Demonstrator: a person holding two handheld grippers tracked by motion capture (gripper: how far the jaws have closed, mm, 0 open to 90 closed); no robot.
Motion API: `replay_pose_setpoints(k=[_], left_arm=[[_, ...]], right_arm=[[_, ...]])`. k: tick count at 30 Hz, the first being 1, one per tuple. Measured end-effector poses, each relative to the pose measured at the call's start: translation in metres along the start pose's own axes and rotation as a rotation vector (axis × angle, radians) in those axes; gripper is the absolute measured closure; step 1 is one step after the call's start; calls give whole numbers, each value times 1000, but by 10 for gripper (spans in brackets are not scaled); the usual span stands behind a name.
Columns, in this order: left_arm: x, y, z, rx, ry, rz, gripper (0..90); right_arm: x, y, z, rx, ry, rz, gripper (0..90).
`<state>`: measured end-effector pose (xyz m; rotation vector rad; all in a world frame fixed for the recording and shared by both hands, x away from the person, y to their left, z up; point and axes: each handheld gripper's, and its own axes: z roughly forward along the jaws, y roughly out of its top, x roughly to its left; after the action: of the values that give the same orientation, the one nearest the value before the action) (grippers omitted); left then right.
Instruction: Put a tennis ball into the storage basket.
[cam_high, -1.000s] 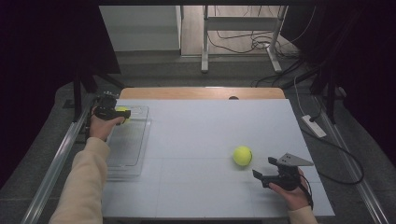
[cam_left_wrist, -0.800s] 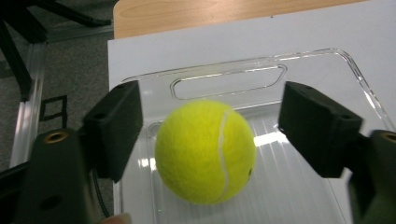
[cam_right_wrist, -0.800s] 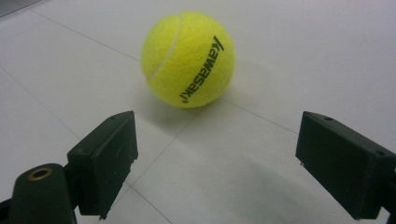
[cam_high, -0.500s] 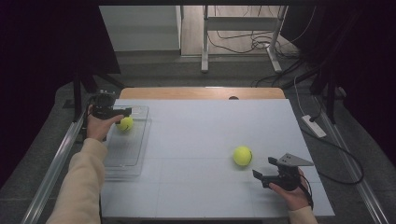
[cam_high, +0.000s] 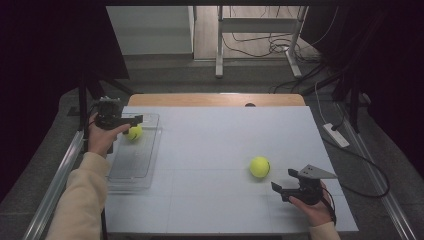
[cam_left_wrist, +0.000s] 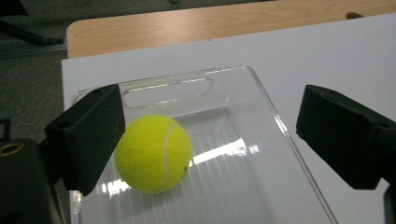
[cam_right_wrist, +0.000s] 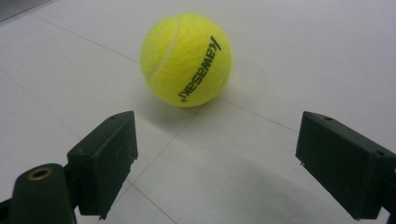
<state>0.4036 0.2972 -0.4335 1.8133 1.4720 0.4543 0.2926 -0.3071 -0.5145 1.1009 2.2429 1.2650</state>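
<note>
A yellow tennis ball (cam_high: 133, 132) (cam_left_wrist: 153, 154) lies in the far end of a clear plastic tray (cam_high: 131, 167) (cam_left_wrist: 261, 93) at the table's left. My left gripper (cam_high: 136, 119) (cam_left_wrist: 217, 135) hovers just above it. Its jaws have just been opening and stand wide, with the ball loose below and between them, near the left jaw. A second tennis ball (cam_high: 259, 166) (cam_right_wrist: 186, 59), printed with black lettering, rests on the white tabletop at the right. My right gripper (cam_high: 283, 180) (cam_right_wrist: 219, 158) stands open a short way in front of that ball, with nothing between its jaws.
The white table surface (cam_high: 215, 145) ends in a wooden strip (cam_high: 215, 99) at the far side. A metal rail (cam_high: 55, 185) runs along the left. A power strip (cam_high: 336, 135) and cables lie on the floor at the right.
The left gripper held the ball over the tray, let it go and opened wide; the ball now lies in the tray. The left hand rose a little. The right gripper stayed still.
</note>
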Motion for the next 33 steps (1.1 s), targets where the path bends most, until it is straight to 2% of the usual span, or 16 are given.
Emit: replay_pose_setpoints(k=[2,7,17,27,33], left_arm=[[-2,-1,-1,-3,-13,-4,91],[-10,-2,-5,-6,-46,18,92],[-25,-7,-9,-32,-139,44,91],[-38,-9,-14,-60,-176,67,88],[-50,-11,-15,-75,-213,98,84]], right_arm=[[0,0,0,-1,2,1,124],[0,0,1,-2,2,3,124],[-1,0,-1,-7,-6,9,124],[-2,-1,-2,-5,-13,9,124],[-1,1,-2,-10,-6,4,124]])
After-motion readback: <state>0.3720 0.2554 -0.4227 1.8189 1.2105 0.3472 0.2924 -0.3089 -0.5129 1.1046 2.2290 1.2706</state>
